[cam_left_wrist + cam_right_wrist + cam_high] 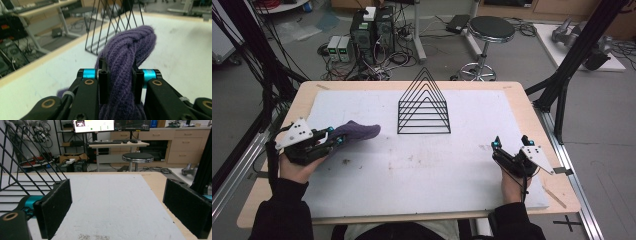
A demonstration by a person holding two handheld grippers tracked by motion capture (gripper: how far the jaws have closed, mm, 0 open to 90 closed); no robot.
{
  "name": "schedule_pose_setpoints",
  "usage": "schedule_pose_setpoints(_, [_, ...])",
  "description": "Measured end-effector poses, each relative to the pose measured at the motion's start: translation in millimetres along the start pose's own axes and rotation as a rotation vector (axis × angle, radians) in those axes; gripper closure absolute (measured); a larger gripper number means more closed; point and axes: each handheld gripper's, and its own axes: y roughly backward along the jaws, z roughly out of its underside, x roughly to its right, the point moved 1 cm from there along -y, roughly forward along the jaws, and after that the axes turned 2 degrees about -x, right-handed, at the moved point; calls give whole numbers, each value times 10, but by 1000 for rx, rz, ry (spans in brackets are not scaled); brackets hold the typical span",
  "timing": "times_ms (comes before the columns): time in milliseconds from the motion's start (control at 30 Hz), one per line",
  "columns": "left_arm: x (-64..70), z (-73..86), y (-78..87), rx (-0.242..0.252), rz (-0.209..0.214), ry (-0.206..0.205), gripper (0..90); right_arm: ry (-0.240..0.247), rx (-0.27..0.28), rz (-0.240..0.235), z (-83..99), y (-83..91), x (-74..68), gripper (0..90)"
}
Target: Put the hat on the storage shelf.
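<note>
Left gripper view: left claw [119,82] clamps purple glove [127,57]; knit weave visible, wire rack [112,22] beyond.
High view: glove [357,132] extends rightward past jaws.
Right gripper view: right claw [117,207] wide, nothing between; rack [22,170] left.

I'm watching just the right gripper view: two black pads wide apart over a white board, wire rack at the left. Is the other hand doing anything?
Observer: Yes. The left tool is shut on a purple knitted cloth.
Operator: Is the cloth inside the rack?
Observer: No. It lies on the white board, left of the wire rack and apart from it.
Operator: Where's my tool?
Observer: The right tool sits near the board's right edge, jaws open and holding nothing.
</note>
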Motion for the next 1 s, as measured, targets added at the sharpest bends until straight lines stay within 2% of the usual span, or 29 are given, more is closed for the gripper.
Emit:
schedule_pose_setpoints(100, [10, -171, 0, 73, -20, -11, 751, -1, 0, -3, -2, 3, 0, 78])
schedule_pose_setpoints(133, [10, -171, 0, 73, -20, -11, 750, -1, 0, -3, -2, 3, 0, 78])
schedule_pose_setpoints(267, [65, -385, -7, 171, -126, -39, 750, -3, 5, -4, -3, 10, -3, 78])
schedule_pose_setpoints(300, [101, -475, -20, 218, -185, -55, 751, -4, 4, -4, -4, 13, -3, 78])
schedule_pose_setpoints(333, [118, -517, -24, 241, -209, -56, 751, -5, 2, -4, -4, 14, -4, 78])
schedule_pose_setpoints(433, [174, -632, -30, 312, -276, -57, 750, -2, 7, -9, -5, 17, -8, 78])
schedule_pose_setpoints(467, [174, -632, -30, 312, -276, -57, 751, -2, 8, -8, -6, 19, -15, 78])
schedule_pose_setpoints(533, [195, -703, -28, 354, -296, -47, 750, 9, 14, -13, -10, 22, -21, 78])
schedule_pose_setpoints(600, [207, -799, -12, 416, -300, -35, 749, 20, 23, -16, -15, 21, -37, 78])
schedule_pose_setpoints(667, [208, -830, -2, 431, -297, -31, 750, 23, 23, -19, -18, 23, -51, 78])
schedule_pose_setpoints(700, [211, -861, 8, 443, -295, -28, 749, 33, 36, -37, -32, 23, -72, 78])
schedule_pose_setpoints(767, [212, -946, 24, 476, -235, -5, 748, 31, 44, -56, -52, 27, -105, 78])
schedule_pose_setpoints(800, [219, -968, 22, 487, -212, 2, 748, 34, 59, -76, -77, 24, -129, 78])
schedule_pose_setpoints(833, [219, -968, 22, 487, -212, 2, 748, 41, 71, -95, -99, 23, -155, 78])
schedule_pose_setpoints(867, [237, -1005, 17, 503, -174, 17, 748, 48, 84, -119, -127, 21, -188, 78])
schedule_pose_setpoints(900, [237, -1005, 17, 503, -174, 17, 748, 63, 97, -146, -161, 16, -222, 77])
schedule_pose_setpoints(1000, [293, -1084, -12, 512, -130, 17, 748, 68, 127, -264, -263, 1, -344, 77])
